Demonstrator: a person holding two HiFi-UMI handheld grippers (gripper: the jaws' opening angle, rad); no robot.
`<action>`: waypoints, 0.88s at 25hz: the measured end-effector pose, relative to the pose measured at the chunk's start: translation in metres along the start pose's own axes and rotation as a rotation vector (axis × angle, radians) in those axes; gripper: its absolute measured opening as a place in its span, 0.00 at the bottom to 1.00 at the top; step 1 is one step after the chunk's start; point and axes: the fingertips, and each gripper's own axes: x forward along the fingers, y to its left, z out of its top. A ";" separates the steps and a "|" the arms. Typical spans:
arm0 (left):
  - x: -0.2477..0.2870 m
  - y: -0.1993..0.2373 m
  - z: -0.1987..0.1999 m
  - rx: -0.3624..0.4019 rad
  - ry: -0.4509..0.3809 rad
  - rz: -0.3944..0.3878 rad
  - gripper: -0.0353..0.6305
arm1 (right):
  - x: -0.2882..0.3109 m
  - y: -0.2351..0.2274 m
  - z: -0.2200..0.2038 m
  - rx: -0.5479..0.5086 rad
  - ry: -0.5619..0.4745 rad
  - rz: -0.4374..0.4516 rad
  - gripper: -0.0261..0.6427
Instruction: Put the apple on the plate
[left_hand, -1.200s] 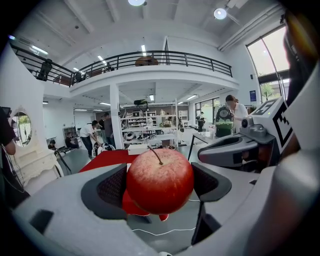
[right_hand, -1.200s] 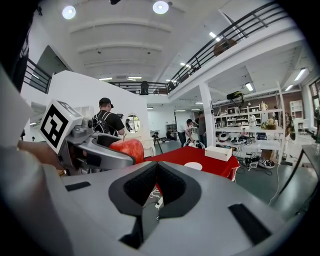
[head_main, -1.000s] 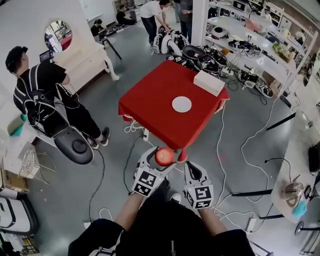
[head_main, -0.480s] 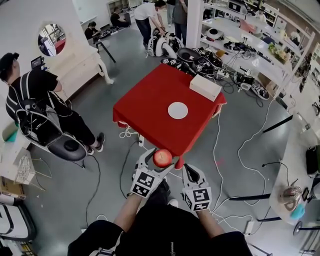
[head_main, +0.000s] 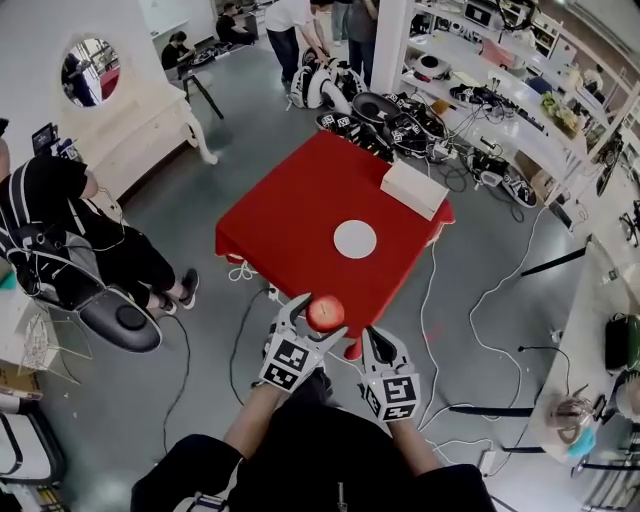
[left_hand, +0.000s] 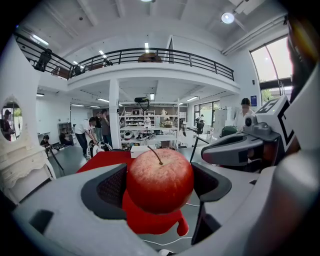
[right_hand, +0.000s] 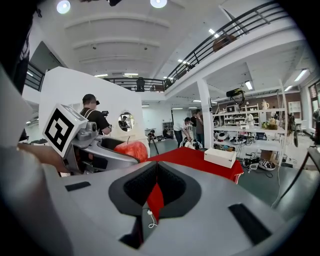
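With the apple (head_main: 326, 312) clamped in the left gripper (head_main: 322, 317) and the right gripper (head_main: 372, 339) closed empty, the carry needs a reach to the plate (head_main: 355, 239) at one o'clock.

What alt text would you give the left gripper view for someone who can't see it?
A red apple, stem up, is clamped between the dark-padded jaws of the left gripper, filling the centre. Behind it is a table with a red cloth, a balcony overhead and distant people.
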 end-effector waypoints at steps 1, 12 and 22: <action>0.005 0.009 0.002 -0.001 -0.001 -0.004 0.65 | 0.010 -0.001 0.003 0.000 0.003 -0.003 0.06; 0.052 0.087 0.005 -0.004 0.010 -0.027 0.65 | 0.096 -0.023 0.015 0.004 0.043 -0.023 0.06; 0.068 0.140 0.007 -0.005 0.033 -0.043 0.65 | 0.153 -0.021 0.031 0.016 0.057 -0.026 0.06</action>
